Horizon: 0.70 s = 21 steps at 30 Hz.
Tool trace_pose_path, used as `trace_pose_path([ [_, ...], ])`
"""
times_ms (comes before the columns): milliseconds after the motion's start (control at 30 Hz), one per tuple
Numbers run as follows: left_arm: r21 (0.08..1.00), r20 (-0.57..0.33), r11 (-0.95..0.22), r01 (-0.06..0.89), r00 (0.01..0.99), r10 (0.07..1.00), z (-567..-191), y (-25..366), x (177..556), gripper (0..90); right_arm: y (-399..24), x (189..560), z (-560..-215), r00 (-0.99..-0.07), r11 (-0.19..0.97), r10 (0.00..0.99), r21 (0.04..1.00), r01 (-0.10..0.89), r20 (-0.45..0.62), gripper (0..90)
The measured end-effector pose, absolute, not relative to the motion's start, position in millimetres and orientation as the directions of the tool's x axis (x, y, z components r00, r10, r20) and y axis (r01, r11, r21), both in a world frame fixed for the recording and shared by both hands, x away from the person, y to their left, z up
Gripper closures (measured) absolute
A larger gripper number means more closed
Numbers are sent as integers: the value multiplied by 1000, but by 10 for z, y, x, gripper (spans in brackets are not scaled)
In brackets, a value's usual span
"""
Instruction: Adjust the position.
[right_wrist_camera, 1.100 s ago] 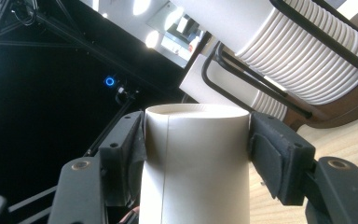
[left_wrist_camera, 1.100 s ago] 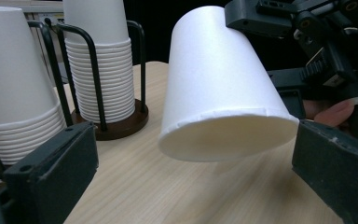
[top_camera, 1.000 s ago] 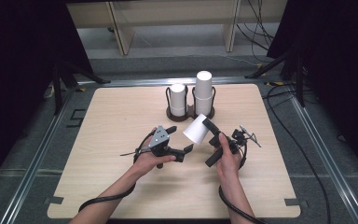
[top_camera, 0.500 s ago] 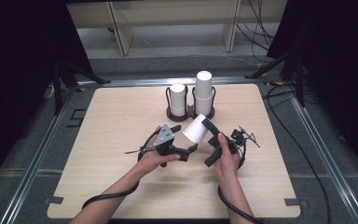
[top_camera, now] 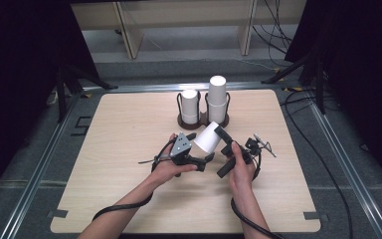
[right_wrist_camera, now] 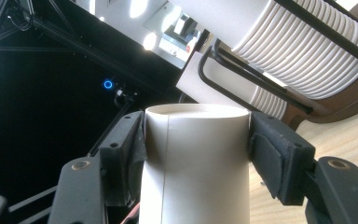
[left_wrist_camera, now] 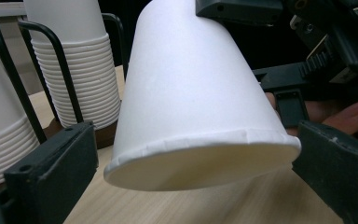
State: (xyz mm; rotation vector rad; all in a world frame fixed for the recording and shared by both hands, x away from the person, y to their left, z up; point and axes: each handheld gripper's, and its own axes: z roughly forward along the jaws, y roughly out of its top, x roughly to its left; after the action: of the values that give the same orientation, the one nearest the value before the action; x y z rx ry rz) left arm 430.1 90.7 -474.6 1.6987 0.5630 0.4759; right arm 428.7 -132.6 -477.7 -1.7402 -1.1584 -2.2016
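White paper cup (top_camera: 208,136), clamped at its narrow base by the right gripper (top_camera: 222,133), hangs tilted above the wooden table (top_camera: 129,129); its wide rim points left-near between the left gripper's (left_wrist_camera: 186,172) open jaws.

Dark curtains (top_camera: 25,74) flank a grey floor (top_camera: 179,55), with pale shelving (top_camera: 184,20) behind and black cables (top_camera: 273,30) trailing at right.

White paper cup (top_camera: 208,137), plain, no print. Cup stacks (top_camera: 218,99) white too, in black wire holder (top_camera: 180,104) on dark brown base. Table (top_camera: 119,149) light wood grain. Both grippers black; left gripper (top_camera: 199,162) has grey plate.
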Motion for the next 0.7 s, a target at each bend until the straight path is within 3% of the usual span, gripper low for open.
trace_pose_path([
  [700,977,51,-194,90,782,621,-4775,850,4333,42,-1319,4281,-4773,-320,-718,340,464,519,884,383],
])
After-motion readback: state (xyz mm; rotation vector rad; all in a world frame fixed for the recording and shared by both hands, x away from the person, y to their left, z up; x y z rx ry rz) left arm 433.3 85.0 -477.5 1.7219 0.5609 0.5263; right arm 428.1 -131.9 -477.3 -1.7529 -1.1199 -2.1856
